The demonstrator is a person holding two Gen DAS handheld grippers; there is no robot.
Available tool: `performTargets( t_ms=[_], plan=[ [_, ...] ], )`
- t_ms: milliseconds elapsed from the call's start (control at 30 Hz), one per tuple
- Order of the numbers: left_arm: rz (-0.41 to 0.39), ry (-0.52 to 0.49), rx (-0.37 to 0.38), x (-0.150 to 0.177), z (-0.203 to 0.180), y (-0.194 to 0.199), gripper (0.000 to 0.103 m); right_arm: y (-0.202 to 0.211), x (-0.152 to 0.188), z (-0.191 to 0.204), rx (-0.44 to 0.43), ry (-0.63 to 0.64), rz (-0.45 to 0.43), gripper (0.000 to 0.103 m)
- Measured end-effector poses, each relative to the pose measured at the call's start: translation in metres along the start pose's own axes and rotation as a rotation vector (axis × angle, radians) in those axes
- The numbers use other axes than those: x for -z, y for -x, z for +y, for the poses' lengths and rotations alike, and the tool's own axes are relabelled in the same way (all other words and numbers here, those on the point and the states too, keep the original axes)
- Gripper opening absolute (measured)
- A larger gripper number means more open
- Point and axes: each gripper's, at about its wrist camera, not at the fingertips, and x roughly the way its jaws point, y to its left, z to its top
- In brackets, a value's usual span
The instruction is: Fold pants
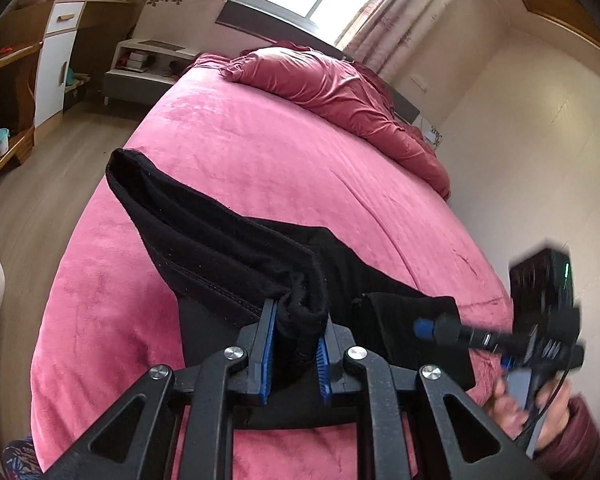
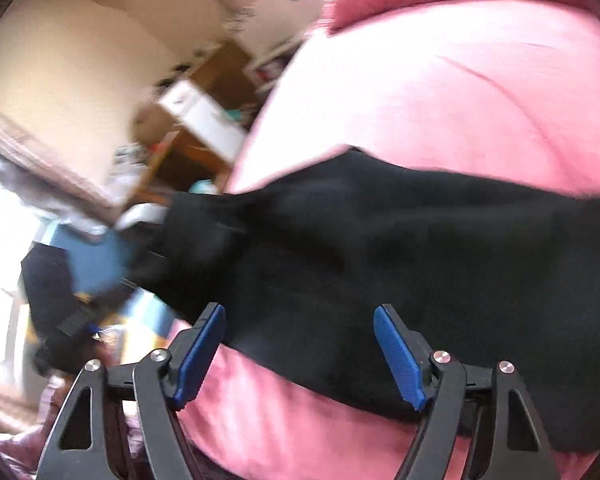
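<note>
the left hand-held gripper (image 1: 296, 344) is clamped on a bunched edge of the black pants (image 1: 220, 248), lifting it off the pink bed (image 1: 260, 152). the right hand-held gripper (image 2: 300, 352) hovers low over the pants, jaws spread wide and holding nothing.

Pants (image 1: 228, 240) on bed (image 1: 260, 140); duvet (image 1: 340, 92) behind, at bed's far end.

Open pink bedspread (image 1: 260, 152) is seen beyond the black pants (image 1: 220, 248), up to the bunched red duvet (image 1: 340, 92) by the wall. The near edge is occupied by the pants, and the right gripper (image 1: 424, 326) is held just beside the cloth-filled left gripper (image 1: 296, 352).
</note>
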Motion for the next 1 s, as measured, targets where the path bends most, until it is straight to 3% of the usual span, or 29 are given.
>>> performTargets(
  t_ms=[67,233,333,633,667,733,800,867,1000],
  plan=[
    [0.001,-0.007,-0.004,0.002,-0.001,0.001,0.017,-0.020,-0.014,0.021,-0.071,0.031,0.046,0.078],
    [-0.001,-0.023,-0.020,0.004,-0.002,0.001,0.017,-0.067,-0.044,0.060,-0.149,0.105,0.132,0.078],
    [-0.001,-0.041,-0.033,0.008,-0.004,0.002,0.017,-0.099,-0.060,0.077,-0.167,0.121,0.207,0.088],
    [0.008,-0.084,-0.051,0.013,-0.008,-0.001,0.017,-0.157,-0.067,0.105,-0.066,0.265,0.404,0.088],
    [0.010,-0.085,-0.049,0.013,-0.009,-0.002,0.017,-0.161,-0.065,0.104,-0.055,0.279,0.417,0.084],
    [0.009,-0.084,-0.053,0.011,-0.010,-0.004,0.017,-0.169,-0.062,0.106,-0.023,0.312,0.435,0.066],
    [0.012,-0.084,-0.061,0.011,-0.011,-0.004,0.017,-0.174,-0.059,0.106,0.006,0.344,0.445,0.030],
    [0.020,-0.081,-0.059,0.011,-0.011,-0.006,0.017,-0.175,-0.056,0.102,0.027,0.357,0.437,0.019],
    [0.018,-0.095,-0.061,0.013,-0.016,-0.006,0.017,-0.165,-0.056,0.093,0.028,0.333,0.390,0.014]
  ],
)
